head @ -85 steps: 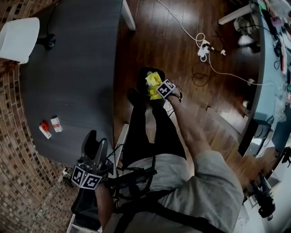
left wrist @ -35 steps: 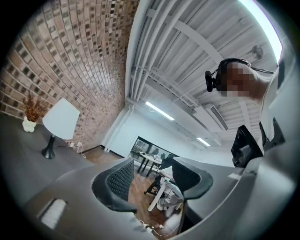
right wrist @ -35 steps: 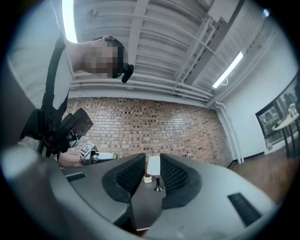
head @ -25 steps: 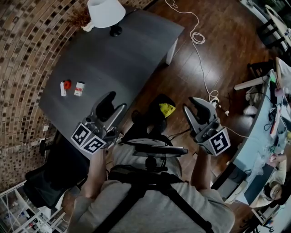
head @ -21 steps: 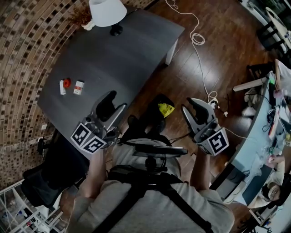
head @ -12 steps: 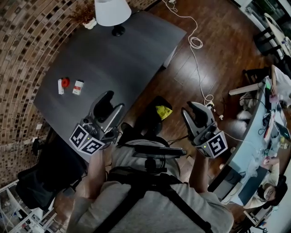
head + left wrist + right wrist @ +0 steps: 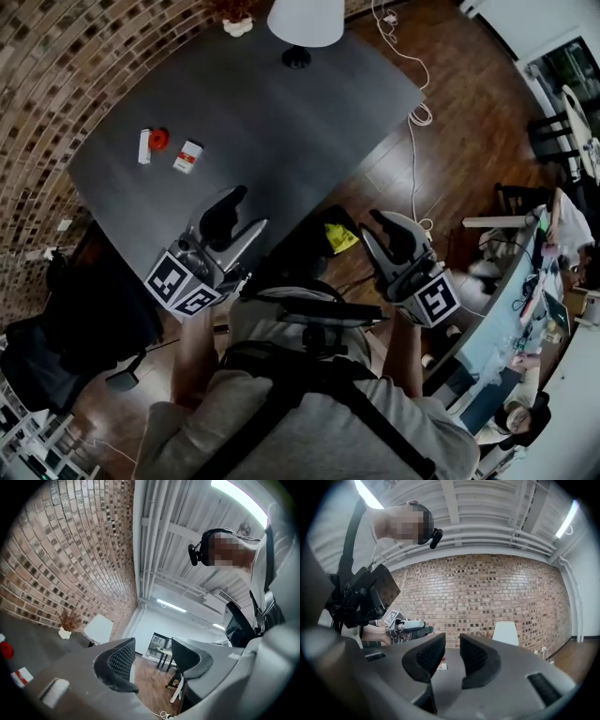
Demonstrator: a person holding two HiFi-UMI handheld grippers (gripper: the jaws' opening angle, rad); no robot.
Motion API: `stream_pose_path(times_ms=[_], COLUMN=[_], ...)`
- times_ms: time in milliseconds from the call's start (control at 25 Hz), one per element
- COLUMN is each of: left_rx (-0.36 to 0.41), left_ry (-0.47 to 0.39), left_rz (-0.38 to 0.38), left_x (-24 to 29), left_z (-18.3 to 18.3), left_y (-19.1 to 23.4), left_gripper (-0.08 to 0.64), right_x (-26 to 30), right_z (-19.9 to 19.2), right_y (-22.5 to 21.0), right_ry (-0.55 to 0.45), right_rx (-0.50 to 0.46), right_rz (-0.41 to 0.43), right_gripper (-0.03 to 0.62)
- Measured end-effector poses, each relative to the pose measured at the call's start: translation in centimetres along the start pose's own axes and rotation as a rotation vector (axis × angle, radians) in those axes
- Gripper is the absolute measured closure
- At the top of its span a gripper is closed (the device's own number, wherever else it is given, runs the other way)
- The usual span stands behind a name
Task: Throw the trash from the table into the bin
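Lamp (image 7: 306,19) and trash (image 7: 188,156) sit on table (image 7: 281,122); left gripper (image 7: 246,210) and right gripper (image 7: 371,228) slightly parted, empty.

Trash pieces (image 7: 189,156) on the table (image 7: 281,122), bin (image 7: 316,225) on the floor (image 7: 450,75)
The pieces lie together at the table's left; a lamp (image 7: 305,21) stands at its far edge; the bin sits beside its near-right edge.

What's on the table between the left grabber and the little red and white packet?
Nothing. In the head view, only bare dark table lies between the left gripper and the red and white packet.
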State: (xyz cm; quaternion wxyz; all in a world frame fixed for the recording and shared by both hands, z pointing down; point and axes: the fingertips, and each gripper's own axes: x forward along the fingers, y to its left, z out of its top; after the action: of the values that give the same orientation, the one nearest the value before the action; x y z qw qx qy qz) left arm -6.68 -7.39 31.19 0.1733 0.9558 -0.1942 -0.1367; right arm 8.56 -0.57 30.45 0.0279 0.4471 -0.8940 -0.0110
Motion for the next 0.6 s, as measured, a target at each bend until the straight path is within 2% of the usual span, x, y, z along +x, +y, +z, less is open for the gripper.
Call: stream_pose_path(times_ms=[200, 360, 440, 560, 600], left_rx=[-0.025, -0.033, -0.033, -0.043, -0.046], left_ry=[-0.061, -0.096, -0.099, -0.088, -0.077], left_rz=[0.058, 0.134, 0.202, 0.334, 0.382], left_x=[-4.3, -8.2, -10.8, -15.0, -16.3], left_z=[1.4, 2.3, 2.4, 1.6, 1.1], left_y=[3.5, 6.0, 7.2, 9.4, 10.3], left_gripper=[0.321, 0.32, 0.321, 0.32, 0.292], right_x=[5.2, 9.6, 12.2, 16.0, 17.1], right_z=[0.1, -2.2, -3.9, -6.0, -6.4], right_y=[2.9, 4.7, 5.9, 8.2, 9.1], right_ry=[0.045, 0.145, 0.212, 0.289, 0.303], right_rx=[-0.006, -0.026, -0.043, -0.083, -0.09], right_rz=[0.083, 0.158, 0.203, 0.286, 0.317], right_gripper=[0.5, 0.5, 0.457, 0.456, 0.456])
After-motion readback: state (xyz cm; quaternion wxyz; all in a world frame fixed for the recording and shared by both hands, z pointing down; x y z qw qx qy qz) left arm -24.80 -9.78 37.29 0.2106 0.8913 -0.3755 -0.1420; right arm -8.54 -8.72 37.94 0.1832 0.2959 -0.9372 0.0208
